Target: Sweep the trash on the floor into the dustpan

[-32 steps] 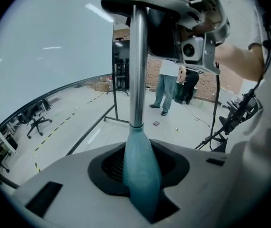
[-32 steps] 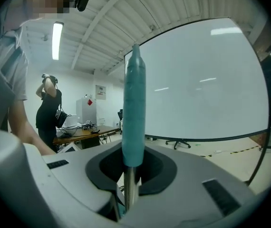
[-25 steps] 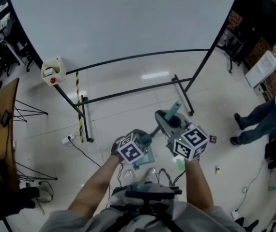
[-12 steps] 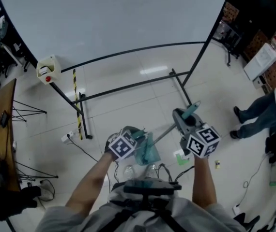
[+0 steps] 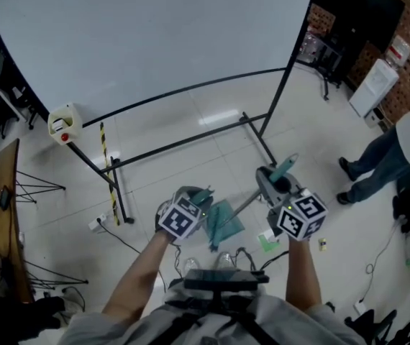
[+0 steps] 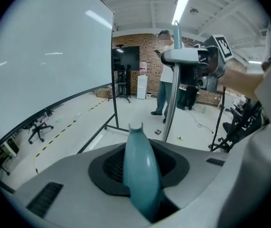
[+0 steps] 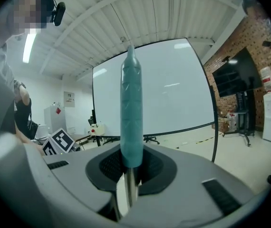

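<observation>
Grips the dustpan [image 5: 223, 223] by its teal handle [image 6: 140, 172] in the left gripper [image 5: 198, 201], jaws pinched against the handle's sides. Carries the pan tilted in front of the body. Reads as a carrying posture, not a collecting one, since no pan lip appears to rest on the floor [image 5: 190, 171].

Clamps the broom [image 5: 239, 205] in the right gripper [image 5: 272, 183], jaws pressed nearly together at the lower end of the teal grip sleeve [image 7: 130, 113], where the bare metal shaft begins. Probably takes hold there for one-handed control of the long shaft. Slants the shaft down and across toward the left gripper, so its lower end runs just beside the dustpan. Cannot make out the brush head.

Shows the trash on the floor, outside the pan: a green scrap [image 5: 267, 242] just below the right gripper in the head view, and a smaller piece [image 5: 322, 244] near it, further right.

Brings both tools close together on the near side of the black tubular stand [image 5: 183, 139], well apart from the bystander [image 5: 367, 175] at right.

Next step, as judged:
- Lower the pan lip to the tiles beside the green scrap.
- Draw the brush across the scrap toward the pan.
- Mind the loose cables [image 5: 244, 254] near the feet, which could snag either tool.
</observation>
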